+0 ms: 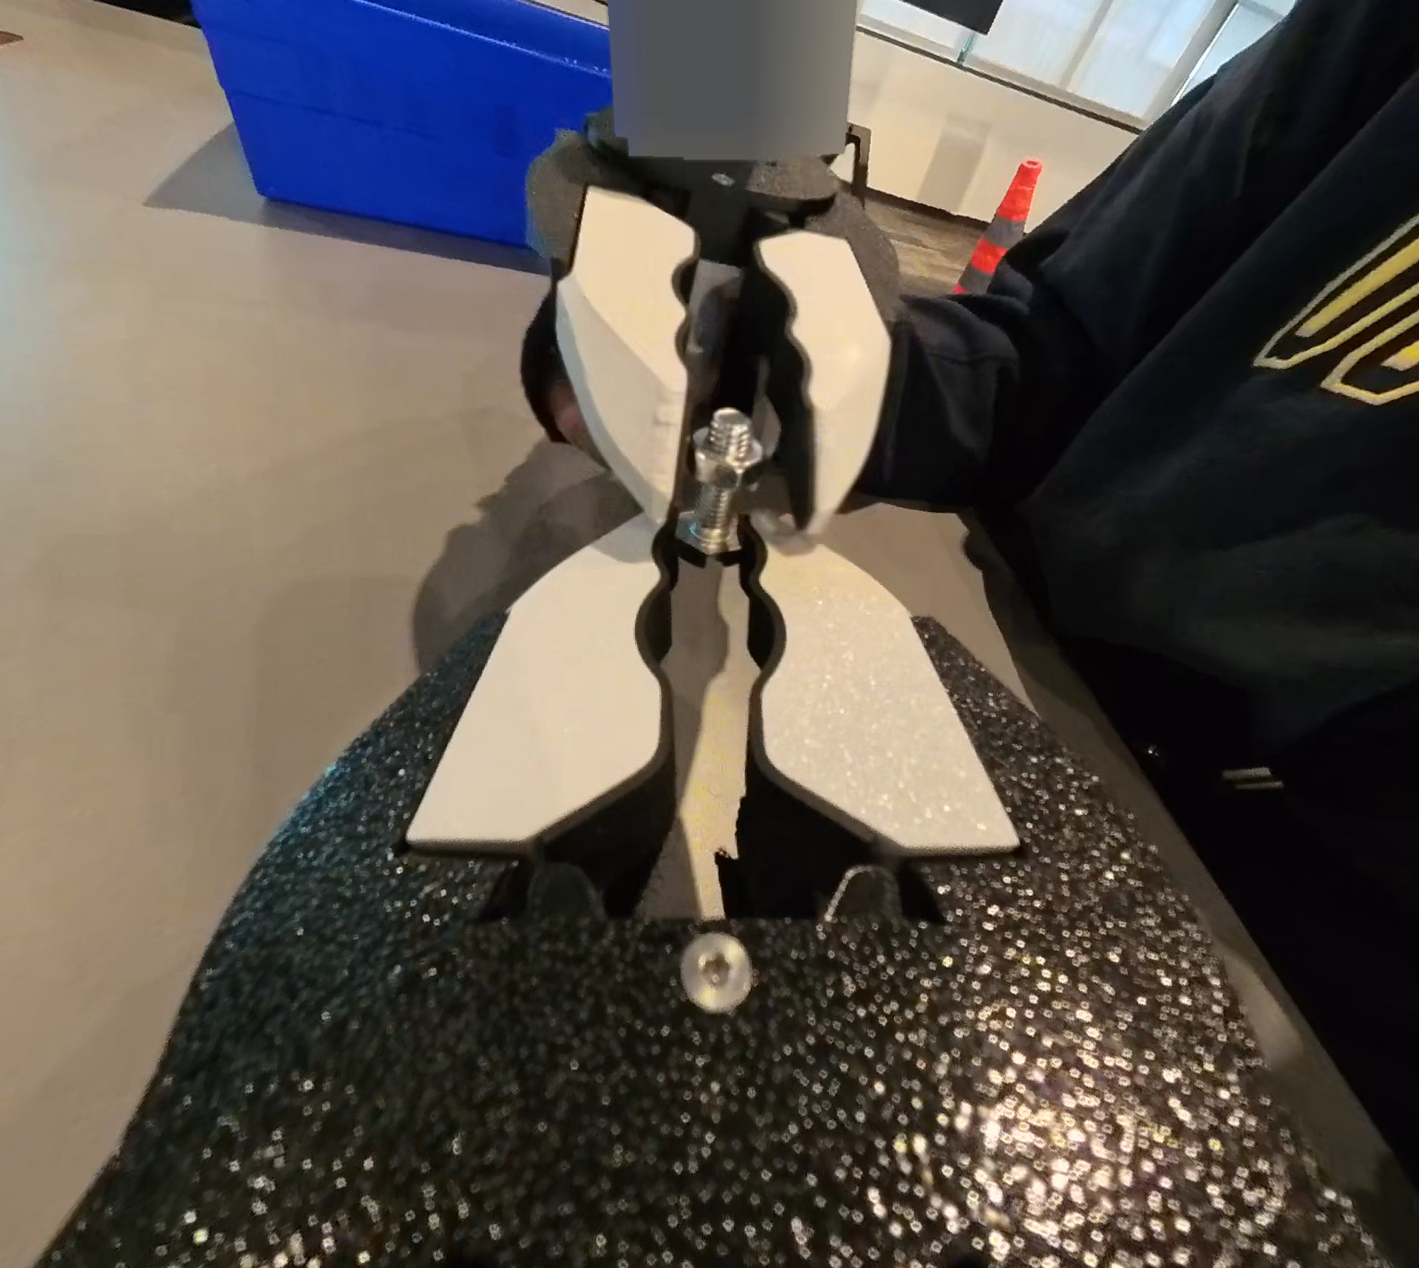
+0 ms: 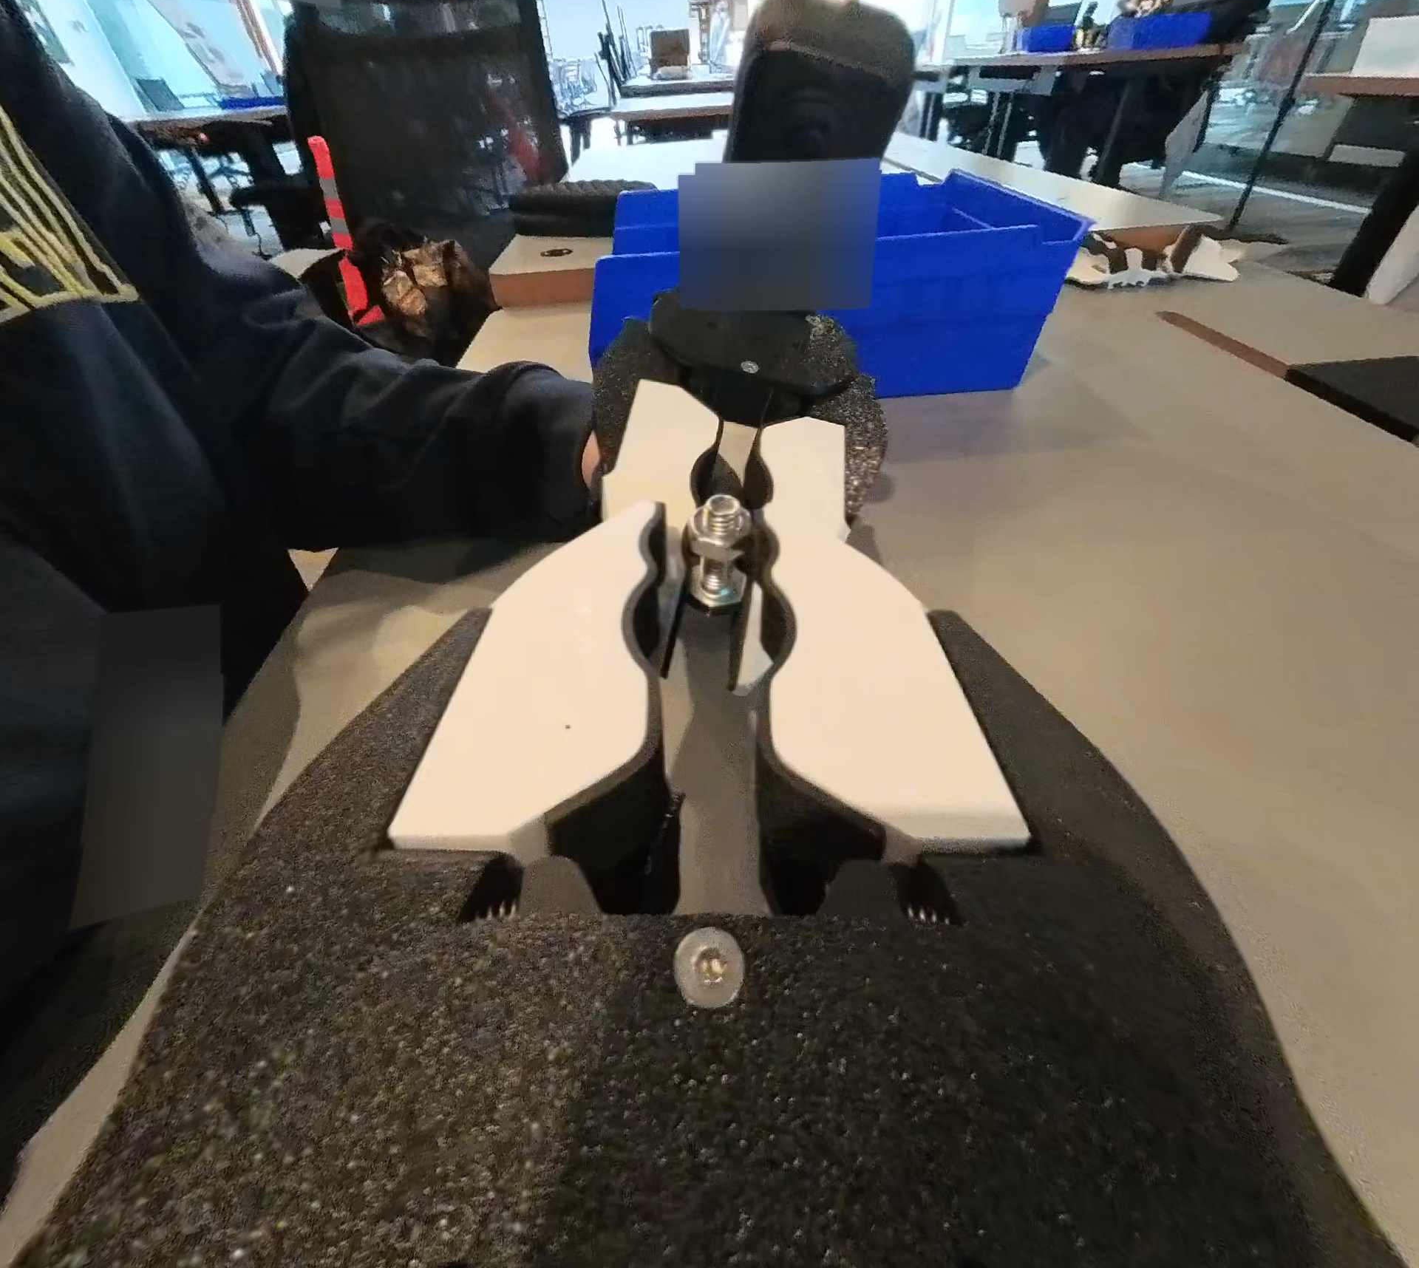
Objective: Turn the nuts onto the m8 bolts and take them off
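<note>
A silver M8 bolt [image 1: 714,511] stands upright above the grey table [image 1: 192,463], thread end up. A silver nut [image 1: 728,459] sits on the thread a little below its tip. My left gripper [image 1: 706,552] is shut on the bolt's head at the bottom. My right gripper [image 1: 741,509] faces it from the far side, its fingers closed on either side of the nut. In the right wrist view the nut [image 2: 718,535] and bolt [image 2: 716,578] sit between the right gripper's [image 2: 714,540] fingertips. The left gripper's white fingers [image 2: 645,433] show behind.
A blue plastic bin [image 1: 368,102] stands on the table beyond the grippers; it also shows in the right wrist view [image 2: 960,279]. A person's dark sleeve [image 1: 1075,348] reaches in from the side. An orange cone [image 1: 1010,218] and a black mesh chair [image 2: 430,95] stand beyond the table edge. Only a small space, under 4 cm, lies between the two pairs of fingers.
</note>
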### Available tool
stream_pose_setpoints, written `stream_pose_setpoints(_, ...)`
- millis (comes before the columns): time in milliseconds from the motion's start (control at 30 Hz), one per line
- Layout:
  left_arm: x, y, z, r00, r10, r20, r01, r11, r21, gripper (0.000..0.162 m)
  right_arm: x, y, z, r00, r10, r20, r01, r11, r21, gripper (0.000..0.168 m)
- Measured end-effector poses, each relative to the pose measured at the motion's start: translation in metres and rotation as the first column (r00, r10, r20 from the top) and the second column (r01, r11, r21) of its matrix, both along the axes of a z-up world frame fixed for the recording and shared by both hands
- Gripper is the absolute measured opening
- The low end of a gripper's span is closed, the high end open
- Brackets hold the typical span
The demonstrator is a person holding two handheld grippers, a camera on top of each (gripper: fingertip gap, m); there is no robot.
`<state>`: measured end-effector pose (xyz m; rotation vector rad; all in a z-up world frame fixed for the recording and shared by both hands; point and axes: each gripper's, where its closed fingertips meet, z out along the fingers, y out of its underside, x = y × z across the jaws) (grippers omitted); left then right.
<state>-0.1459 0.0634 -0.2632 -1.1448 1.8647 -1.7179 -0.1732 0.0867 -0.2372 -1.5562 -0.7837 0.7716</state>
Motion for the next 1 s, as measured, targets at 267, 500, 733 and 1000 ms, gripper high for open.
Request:
stream_pose_setpoints(267, 0.004, 0.003, 0.005, 0.998, 0.045, 0.045, -0.045, 0.999, 0.006, 0.057, 0.002, 0.001, -0.001, 1.000, -0.008, 0.020, 0.008, 1.000, 0.000, 0.014)
stream_pose_setpoints(500, 0.015, 0.028, 0.016, 0.959, 0.247, 0.139, -0.248, 0.969, -0.011, 0.116, 0.052, -0.007, 0.032, 0.966, -0.240, 0.095, 0.235, 0.970, 0.059, 0.014)
stream_pose_setpoints(733, 0.018, 0.052, 0.022, 0.901, 0.397, 0.177, -0.399, 0.917, -0.026, 0.120, 0.230, -0.090, 0.091, 0.574, -0.710, 0.408, 0.736, 0.666, 0.123, 0.014)
stream_pose_setpoints(1000, 0.018, 0.061, 0.020, 0.893, 0.432, 0.127, -0.426, 0.902, -0.075, 0.109, 0.408, -0.210, -0.021, 0.263, -0.434, 0.861, 0.963, 0.175, -0.206, 0.015)
